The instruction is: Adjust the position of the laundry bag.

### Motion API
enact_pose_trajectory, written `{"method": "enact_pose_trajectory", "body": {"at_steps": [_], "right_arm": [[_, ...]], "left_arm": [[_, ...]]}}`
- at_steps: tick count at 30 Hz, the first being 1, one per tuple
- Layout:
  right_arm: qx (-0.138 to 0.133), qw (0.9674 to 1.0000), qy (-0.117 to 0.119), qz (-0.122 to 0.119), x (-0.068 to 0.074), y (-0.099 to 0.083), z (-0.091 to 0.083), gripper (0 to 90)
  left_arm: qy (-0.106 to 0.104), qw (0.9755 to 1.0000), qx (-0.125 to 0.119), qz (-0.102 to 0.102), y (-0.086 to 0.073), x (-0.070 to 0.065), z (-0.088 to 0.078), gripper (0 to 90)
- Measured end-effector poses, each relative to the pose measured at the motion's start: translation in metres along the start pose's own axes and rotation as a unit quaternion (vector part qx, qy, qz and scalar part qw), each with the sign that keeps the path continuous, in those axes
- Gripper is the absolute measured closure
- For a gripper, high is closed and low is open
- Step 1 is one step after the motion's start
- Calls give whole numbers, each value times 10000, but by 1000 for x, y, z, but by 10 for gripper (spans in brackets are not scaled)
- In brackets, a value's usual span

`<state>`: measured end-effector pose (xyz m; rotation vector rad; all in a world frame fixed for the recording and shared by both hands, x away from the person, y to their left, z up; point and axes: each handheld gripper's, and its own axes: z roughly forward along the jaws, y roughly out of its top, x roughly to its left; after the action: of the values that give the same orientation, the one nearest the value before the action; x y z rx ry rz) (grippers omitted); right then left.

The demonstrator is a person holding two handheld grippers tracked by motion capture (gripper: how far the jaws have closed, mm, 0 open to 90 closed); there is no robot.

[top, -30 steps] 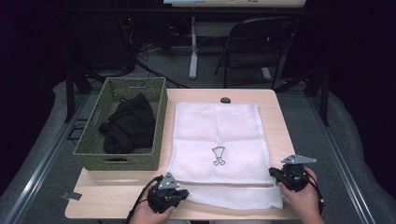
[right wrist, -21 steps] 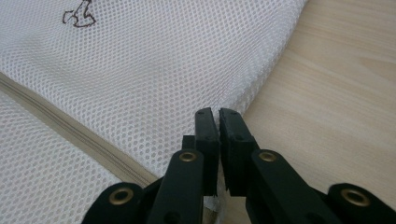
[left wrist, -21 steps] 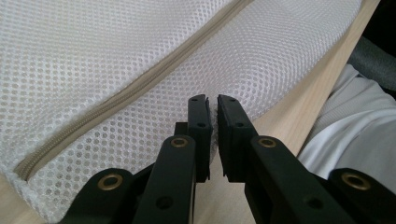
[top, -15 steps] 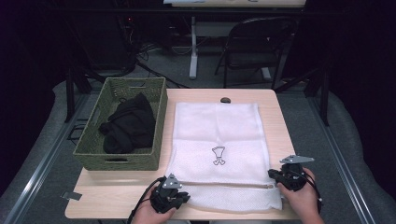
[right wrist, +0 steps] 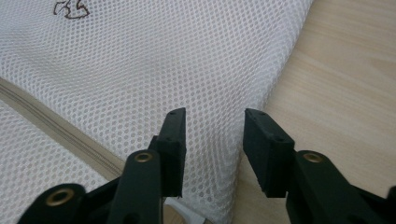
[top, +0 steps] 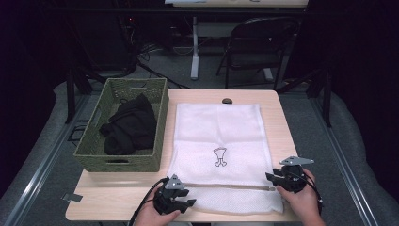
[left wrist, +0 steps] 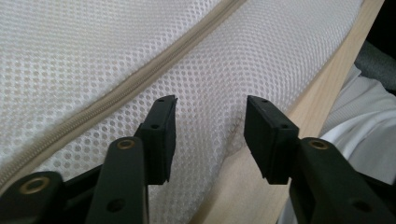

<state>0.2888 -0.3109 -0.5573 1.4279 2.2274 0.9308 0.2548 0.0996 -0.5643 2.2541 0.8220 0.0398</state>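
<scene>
Both grippers, left gripper and right gripper, had just been opening, nothing pinched, mesh bag lying flat between the jaws. I'd have lifted straight off so the near corners stayed put on the table.

From my remote station I see a light wooden table with a green woven rectangular basket on its left side. Inside the basket lies a crumpled black garment. A small dark round object sits at the table's far edge. Beyond the table stands a black folding metal chair on grey carpet, beside a white desk leg.
</scene>
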Motion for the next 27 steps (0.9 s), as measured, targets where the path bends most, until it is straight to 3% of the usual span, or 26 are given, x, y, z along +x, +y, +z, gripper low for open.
{"method": "enact_pose_trajectory", "body": {"at_steps": [6, 7, 15, 18, 22, 26, 27], "right_arm": [[-51, 9992, -250, -323, 4, 1, -2, 511], [-62, 9984, -311, -466, 5, 2, -2, 511], [-121, 9975, -265, -638, 18, 6, -6, 510], [-151, 9969, -275, -715, 22, 7, -7, 509], [-263, 9962, -259, -786, 28, 9, -10, 510], [-293, 9967, -135, -741, 33, 11, -11, 512], [-257, 9967, -101, -768, 33, 12, -11, 520]], "left_arm": [[107, 9998, -156, -38, 2, 4, -5, 489], [114, 9998, -158, -35, 2, 5, -6, 489], [205, 9987, -423, -203, 3, 11, -16, 493], [252, 9985, -455, -166, 4, 13, -19, 496], [190, 9981, -551, -207, 9, 14, -24, 544], [144, 9972, -720, -98, 19, 14, -28, 572], [256, 9974, -675, -6, 24, 14, -28, 569]]}}
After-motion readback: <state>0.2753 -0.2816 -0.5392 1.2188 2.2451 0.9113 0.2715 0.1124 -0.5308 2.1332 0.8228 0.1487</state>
